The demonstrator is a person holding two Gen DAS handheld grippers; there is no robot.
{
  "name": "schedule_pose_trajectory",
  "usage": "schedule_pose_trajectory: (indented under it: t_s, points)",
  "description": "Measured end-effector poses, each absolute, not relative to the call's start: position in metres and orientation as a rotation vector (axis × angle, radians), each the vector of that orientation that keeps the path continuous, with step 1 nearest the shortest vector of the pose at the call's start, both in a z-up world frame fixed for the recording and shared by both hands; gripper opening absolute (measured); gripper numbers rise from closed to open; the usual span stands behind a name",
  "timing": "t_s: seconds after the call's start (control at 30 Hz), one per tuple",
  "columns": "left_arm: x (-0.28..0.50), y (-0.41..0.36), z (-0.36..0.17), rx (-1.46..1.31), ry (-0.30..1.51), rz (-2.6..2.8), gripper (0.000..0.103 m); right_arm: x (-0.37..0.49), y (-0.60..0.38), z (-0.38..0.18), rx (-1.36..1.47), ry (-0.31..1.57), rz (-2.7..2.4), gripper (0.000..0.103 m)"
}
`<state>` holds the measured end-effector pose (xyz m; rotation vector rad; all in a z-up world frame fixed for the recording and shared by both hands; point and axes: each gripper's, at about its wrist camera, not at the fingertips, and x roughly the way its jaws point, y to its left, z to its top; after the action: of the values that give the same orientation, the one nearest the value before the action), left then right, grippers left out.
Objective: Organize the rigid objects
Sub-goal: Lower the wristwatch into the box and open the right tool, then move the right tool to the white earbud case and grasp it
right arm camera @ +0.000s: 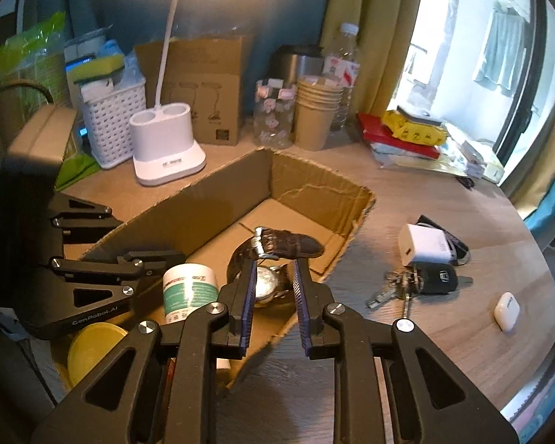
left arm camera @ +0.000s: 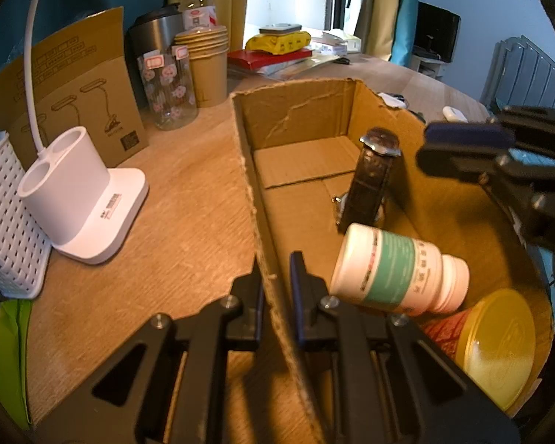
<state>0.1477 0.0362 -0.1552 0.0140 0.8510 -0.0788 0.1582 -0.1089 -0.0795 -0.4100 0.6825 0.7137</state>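
Note:
An open cardboard box (left arm camera: pixel 296 118) (right arm camera: pixel 307 188) stands on the wooden table. Inside lie a white pill bottle with a green label (left arm camera: pixel 396 270) (right arm camera: pixel 188 288), a dark leather-strap watch (left arm camera: pixel 373 177) (right arm camera: pixel 277 259) and a yellow-lidded jar (left arm camera: pixel 499 344) (right arm camera: pixel 92 347). My left gripper (left arm camera: pixel 275 270) is shut on the box's left wall; it also shows in the right wrist view (right arm camera: pixel 155 259). My right gripper (right arm camera: pixel 275 270) is open above the watch, its jaws a watch-width apart; it also shows in the left wrist view (left arm camera: pixel 462 148).
To the right of the box lie a white charger (right arm camera: pixel 423 246), car keys (right arm camera: pixel 425 283) and a white earbud case (right arm camera: pixel 507 310). Behind stand a white lamp base (right arm camera: pixel 166 144), a white basket (right arm camera: pixel 113 122), paper cups (right arm camera: pixel 316 114), a glass jar (right arm camera: pixel 272 114) and stacked books (right arm camera: pixel 399 137).

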Motion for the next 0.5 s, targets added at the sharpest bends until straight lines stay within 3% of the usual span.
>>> schedule_pose_trajectory:
  t_s: [0.07, 0.37, 0.5]
  points:
    - [0.148, 0.037, -0.155, 0.014, 0.851, -0.079, 0.013, 0.159, -0.116, -0.075, -0.385, 0.675, 0.701, 0.036]
    - [0.148, 0.037, -0.155, 0.014, 0.851, -0.079, 0.013, 0.168, -0.147, -0.058, -0.293, 0.626, 0.636, 0.054]
    - [0.148, 0.037, -0.155, 0.014, 0.851, -0.079, 0.013, 0.174, -0.163, -0.055, -0.259, 0.621, 0.597, 0.055]
